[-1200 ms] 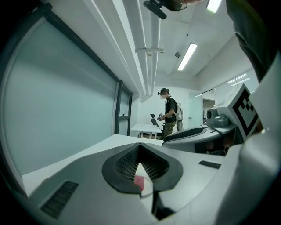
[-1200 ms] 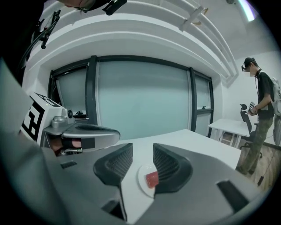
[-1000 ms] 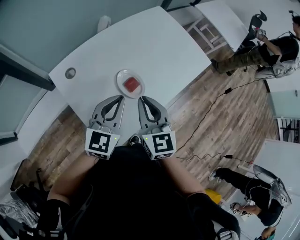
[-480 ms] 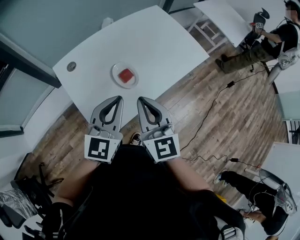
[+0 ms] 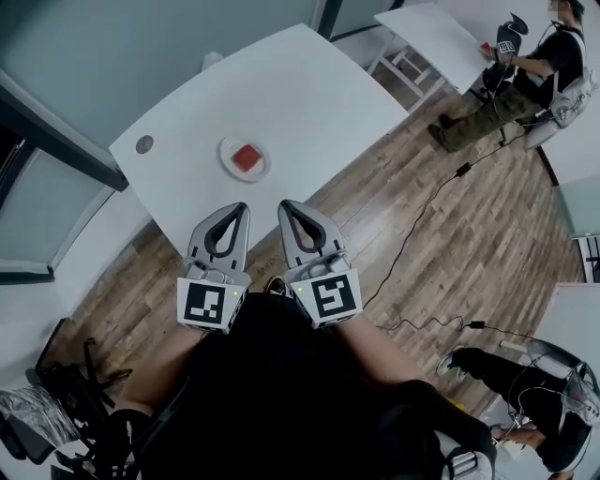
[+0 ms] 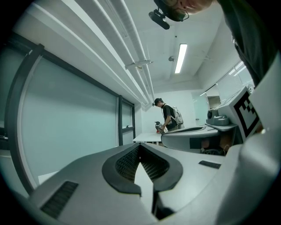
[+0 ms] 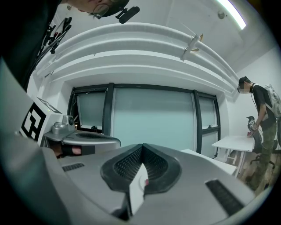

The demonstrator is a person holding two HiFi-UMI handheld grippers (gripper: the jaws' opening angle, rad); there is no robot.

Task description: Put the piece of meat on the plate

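A red piece of meat (image 5: 247,157) lies on a small white plate (image 5: 230,161) on the white table (image 5: 281,94) in the head view. Both grippers are held side by side, short of the table's near edge and well back from the plate. My left gripper (image 5: 243,207) is shut with nothing in it, and its jaws meet at the tip in the left gripper view (image 6: 139,146). The right gripper (image 5: 284,205) is also shut and empty, its tips together in the right gripper view (image 7: 142,147).
A round grey grommet (image 5: 143,144) sits in the table left of the plate. A black cable (image 5: 422,220) runs over the wooden floor. A person (image 5: 525,75) works at a second white table (image 5: 431,23) at the upper right. Another person (image 5: 525,384) is at the lower right.
Both grippers have drawn back together from the table, away from the plate. The plate with the meat has stayed where it was and now looks smaller and farther off.
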